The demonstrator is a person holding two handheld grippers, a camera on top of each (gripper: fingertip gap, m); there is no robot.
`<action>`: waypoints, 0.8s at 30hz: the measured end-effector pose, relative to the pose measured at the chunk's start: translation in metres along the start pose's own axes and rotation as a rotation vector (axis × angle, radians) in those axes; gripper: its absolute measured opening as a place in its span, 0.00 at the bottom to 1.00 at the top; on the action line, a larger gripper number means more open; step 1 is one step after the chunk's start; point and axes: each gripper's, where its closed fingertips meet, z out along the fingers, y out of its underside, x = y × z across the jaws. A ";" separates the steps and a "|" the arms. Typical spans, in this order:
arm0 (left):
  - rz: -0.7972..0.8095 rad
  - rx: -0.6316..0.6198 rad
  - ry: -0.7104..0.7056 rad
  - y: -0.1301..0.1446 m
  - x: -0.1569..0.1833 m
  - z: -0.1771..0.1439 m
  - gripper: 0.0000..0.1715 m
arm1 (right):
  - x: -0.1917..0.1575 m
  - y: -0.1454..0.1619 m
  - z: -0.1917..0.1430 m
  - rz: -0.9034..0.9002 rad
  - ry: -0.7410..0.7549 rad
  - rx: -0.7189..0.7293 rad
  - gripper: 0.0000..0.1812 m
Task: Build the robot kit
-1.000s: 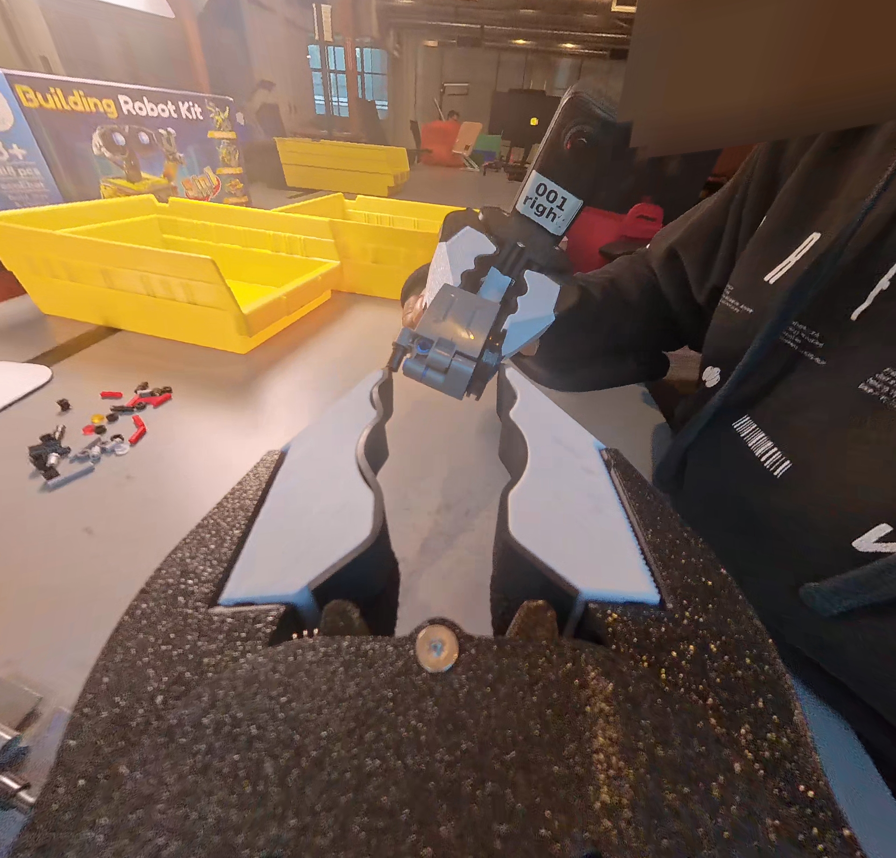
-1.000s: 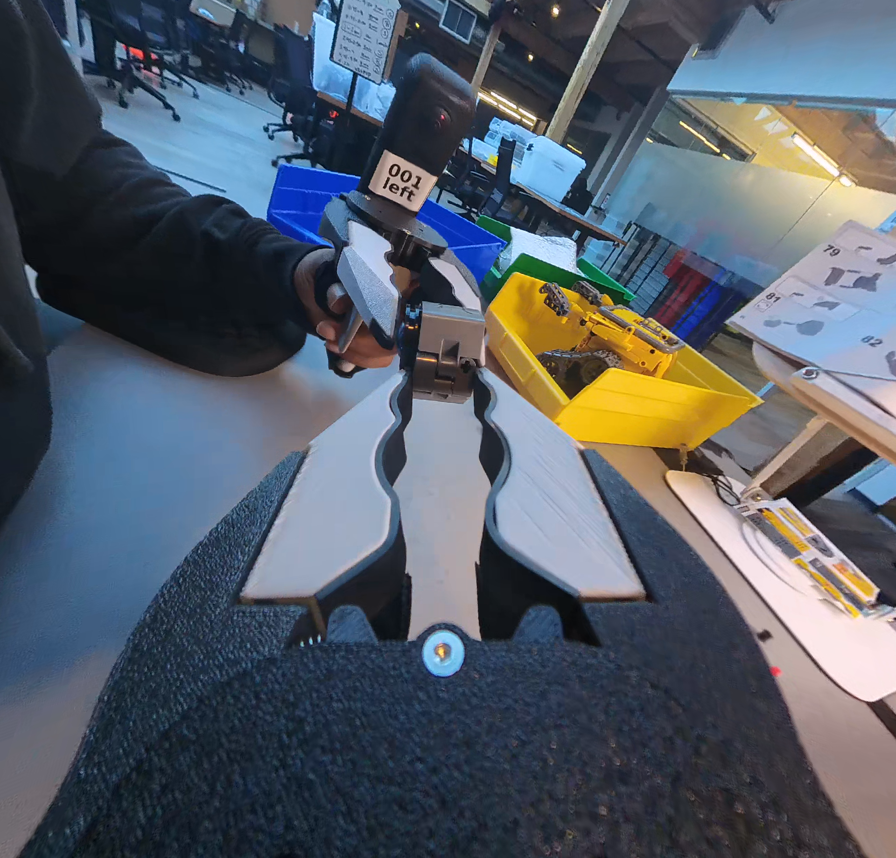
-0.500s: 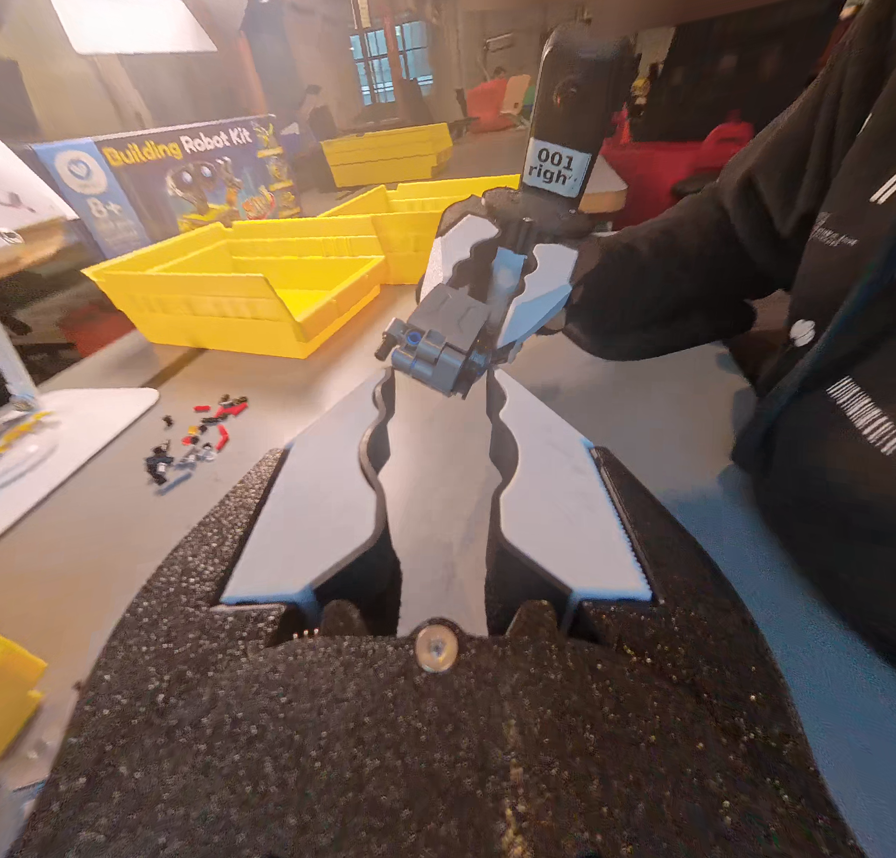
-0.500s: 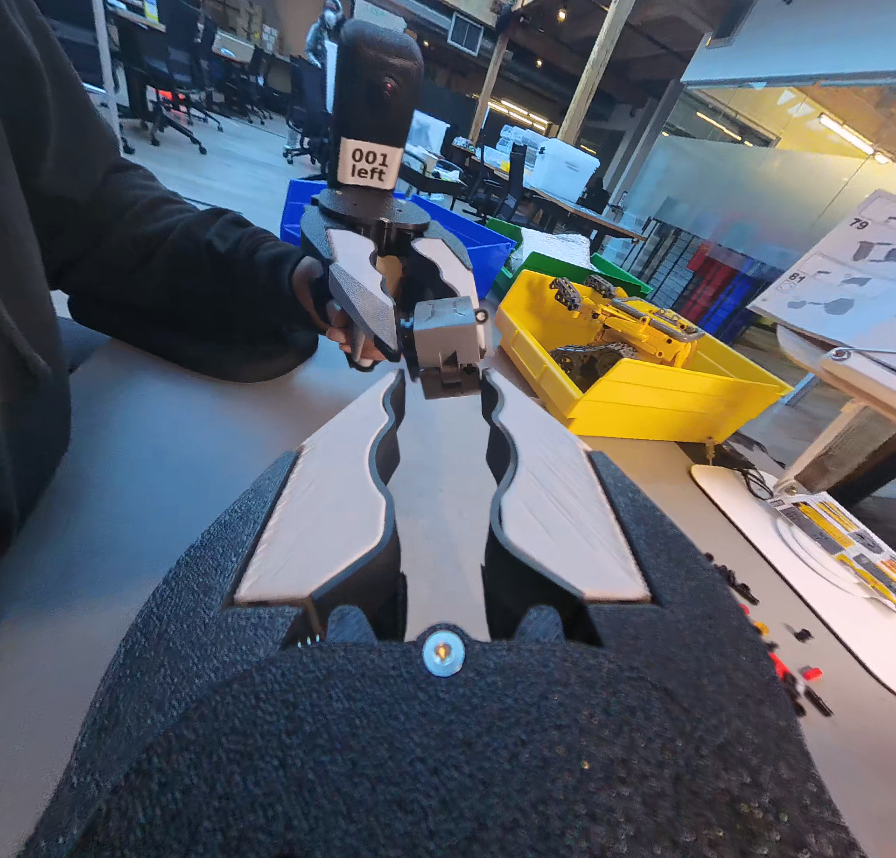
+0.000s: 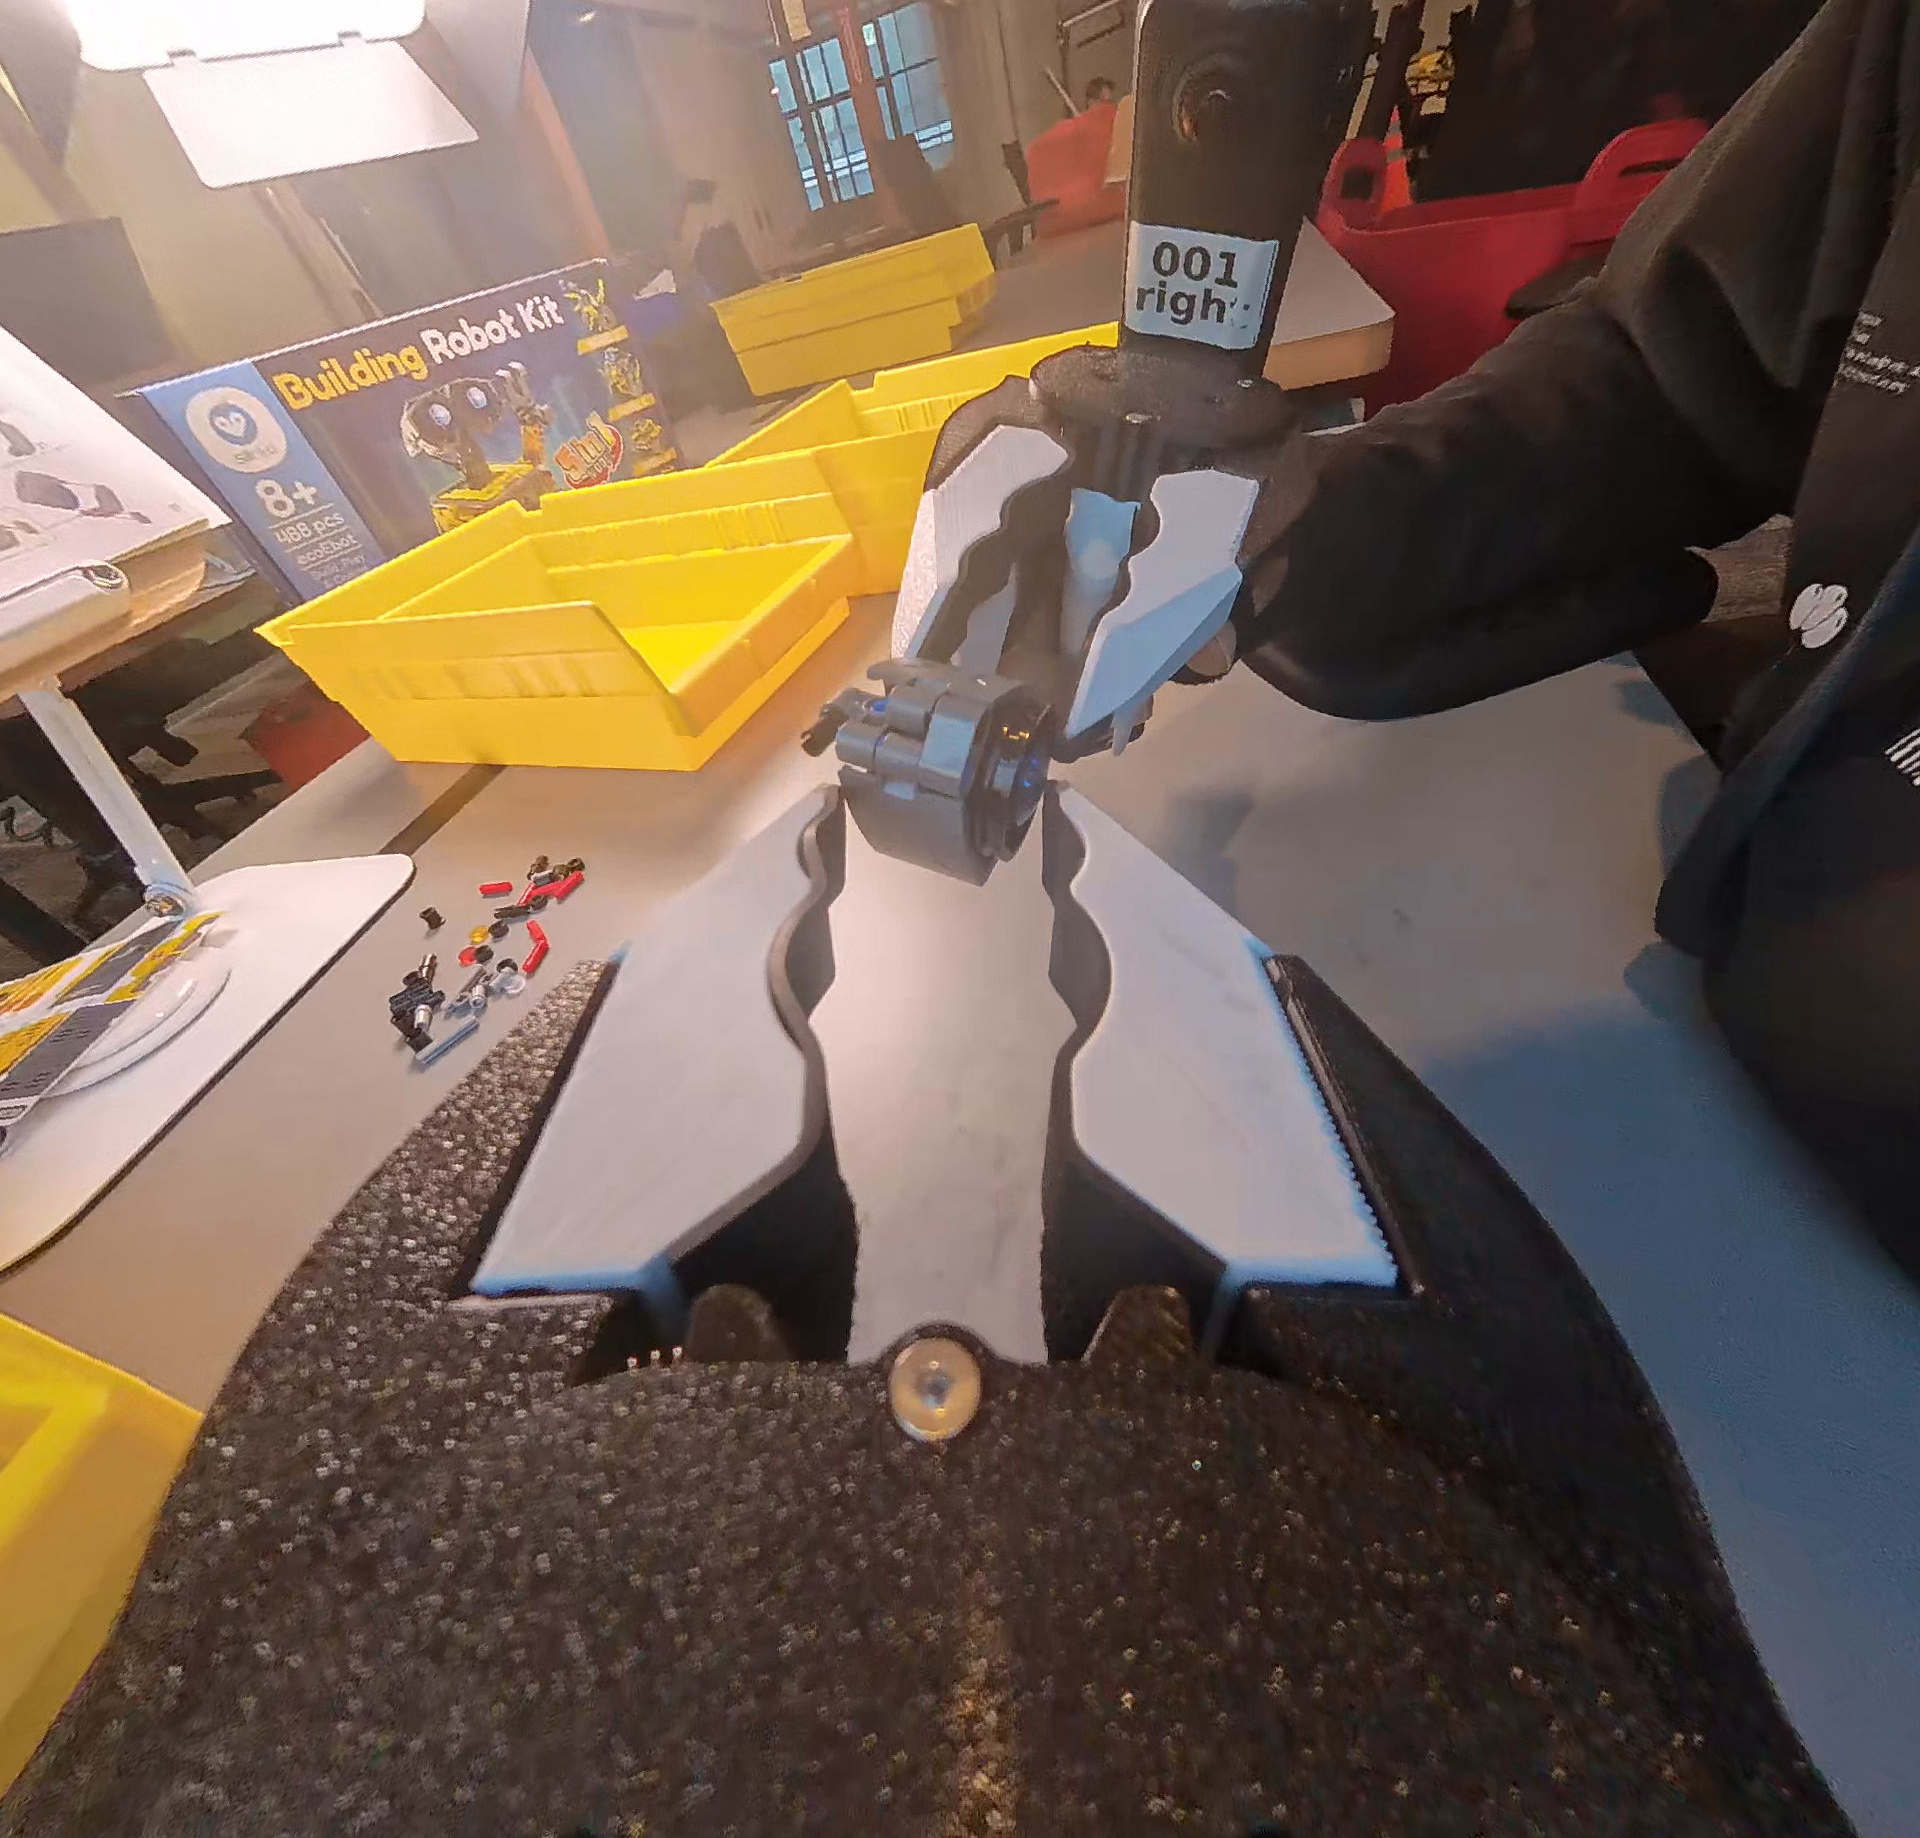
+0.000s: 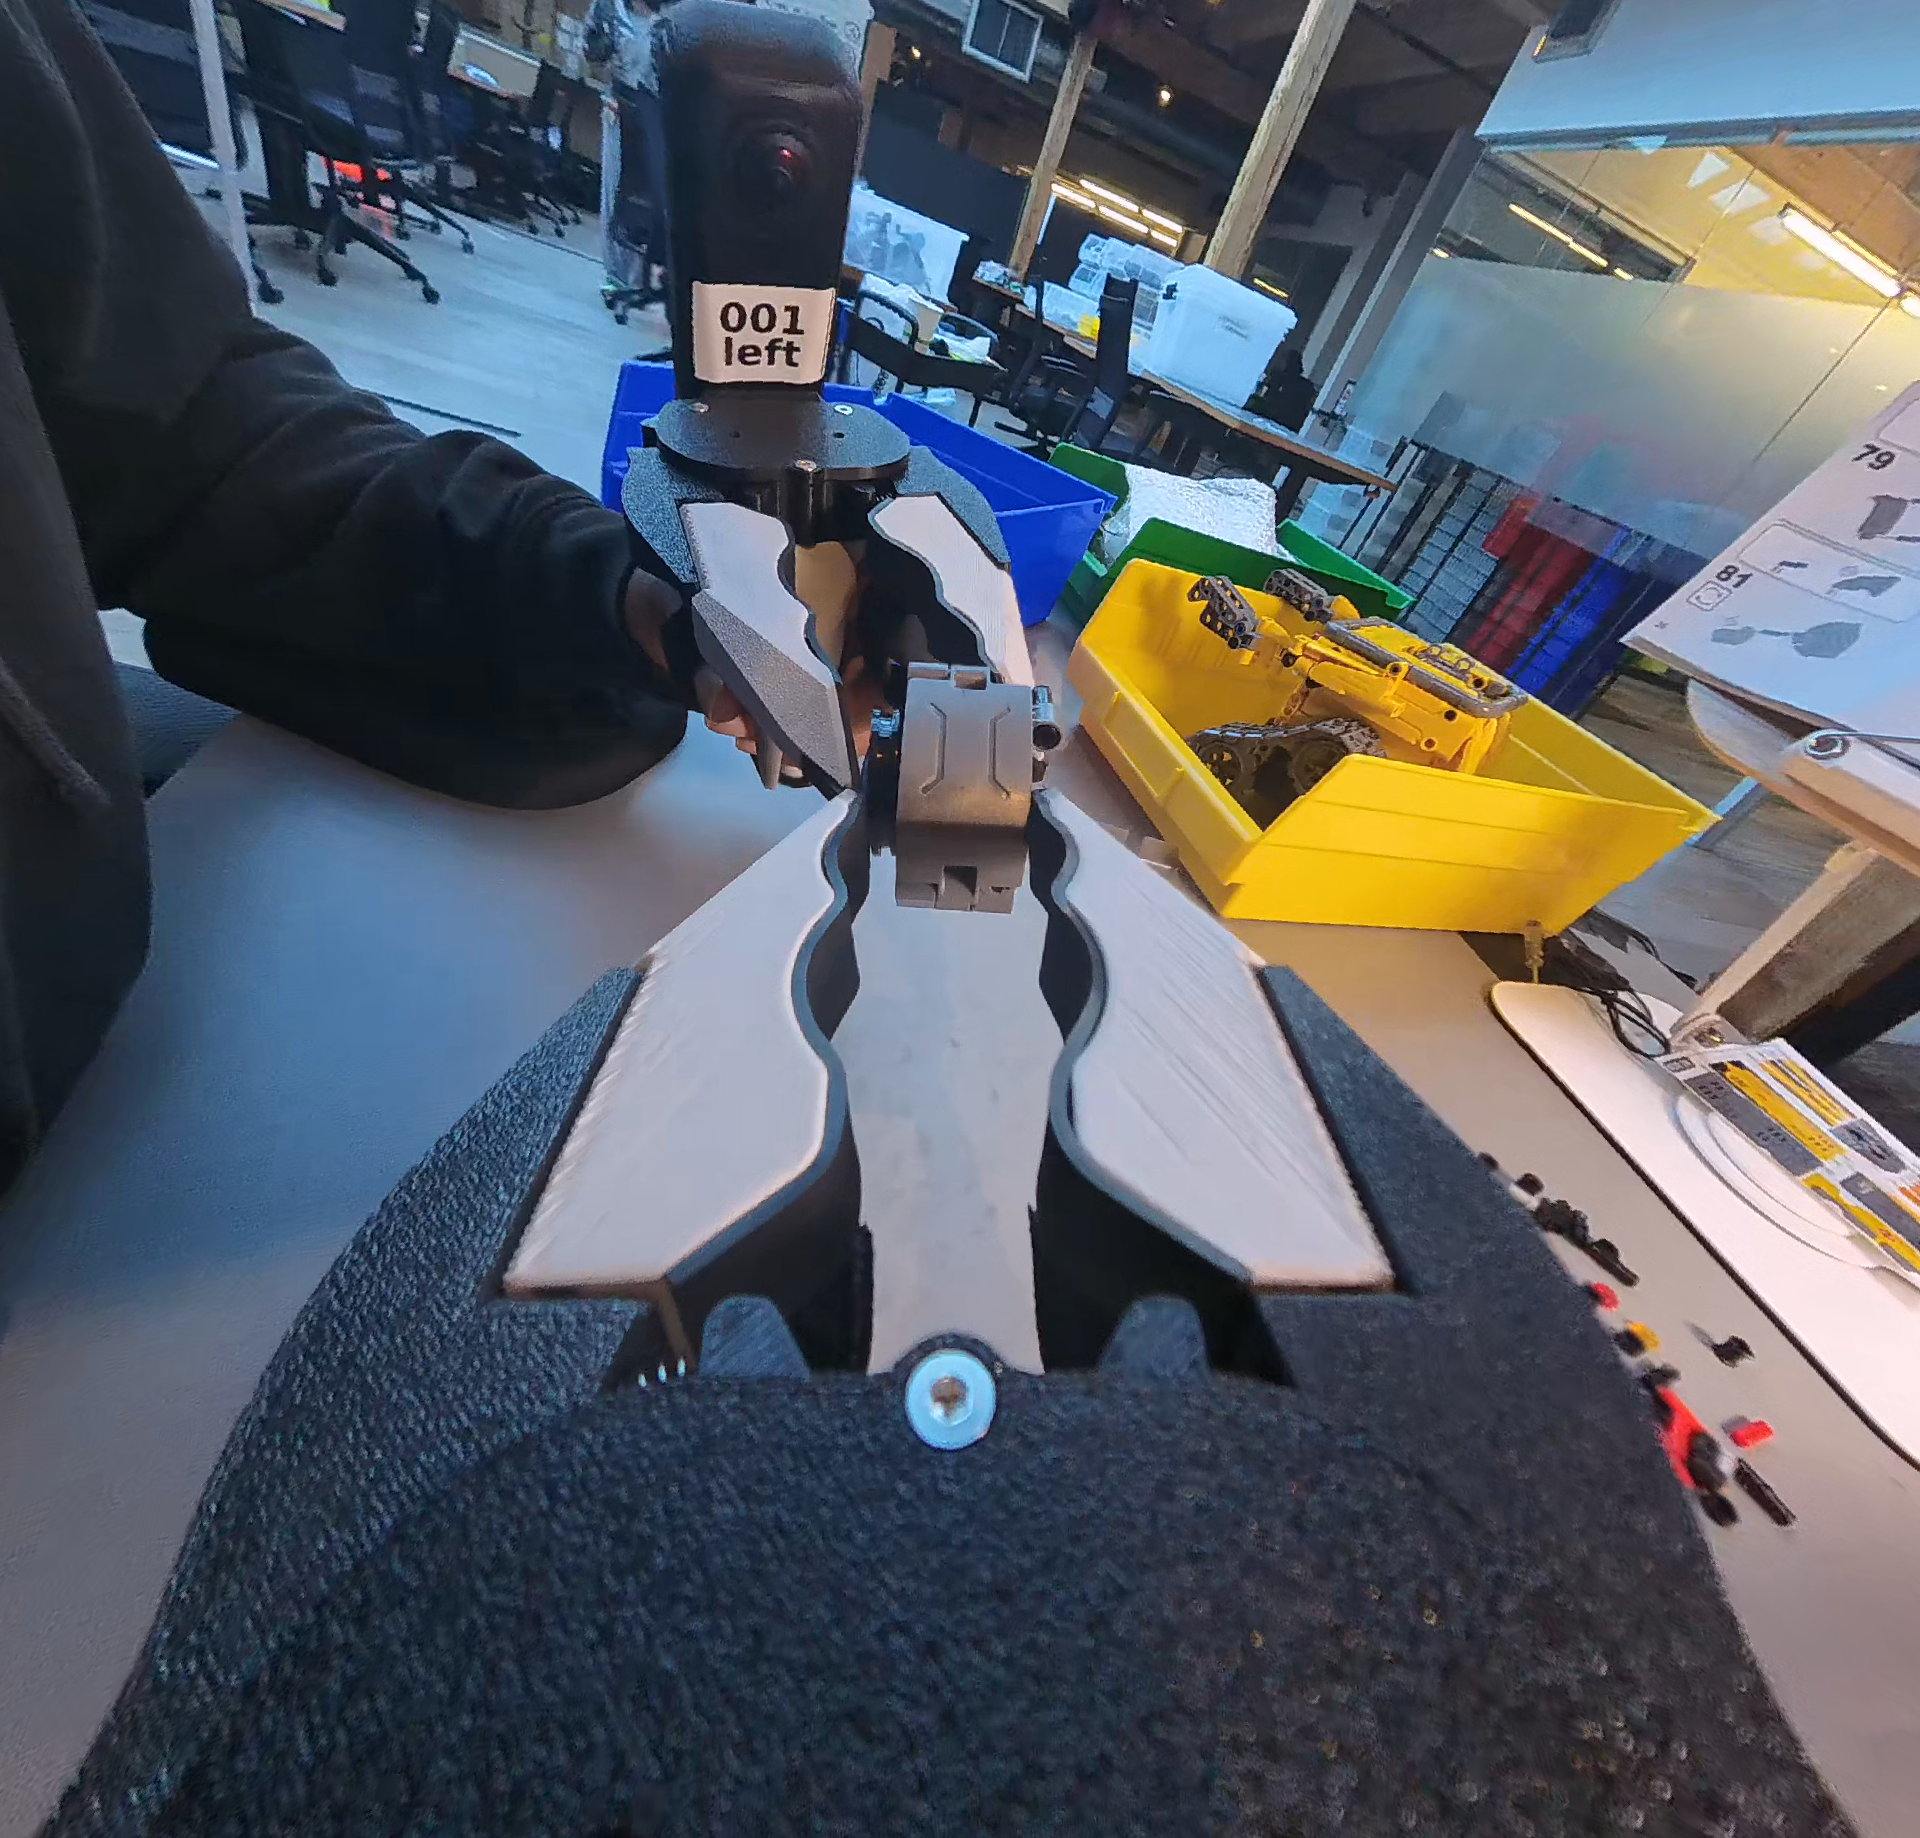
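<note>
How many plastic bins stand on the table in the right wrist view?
3: a blue bin behind the left gripper, a green bin beside it, a yellow bin nearest, holding a tracked model. Others may be hidden.

A bright lamp panel (image 5: pixel 239 12) glares upper left; wide-angle edges bend, corners blur.

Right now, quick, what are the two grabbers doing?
Left gripper: shut on the grey brick assembly.
Right gripper: shut on the same grey brick assembly, from the other side.
</note>
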 end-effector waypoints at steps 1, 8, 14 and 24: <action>-0.007 -0.007 -0.002 0.001 0.000 0.000 0.21 | 0.000 0.001 0.000 0.012 -0.004 0.000 0.17; -0.088 0.026 -0.039 -0.004 -0.014 -0.009 0.30 | 0.017 -0.002 -0.007 0.331 -0.044 0.062 0.17; -0.131 -0.001 -0.050 0.002 -0.017 -0.007 0.35 | 0.029 0.004 -0.011 0.656 -0.105 0.089 0.17; -0.170 -0.041 -0.085 0.015 -0.025 -0.004 0.34 | 0.040 0.033 -0.010 1.065 -0.130 0.054 0.17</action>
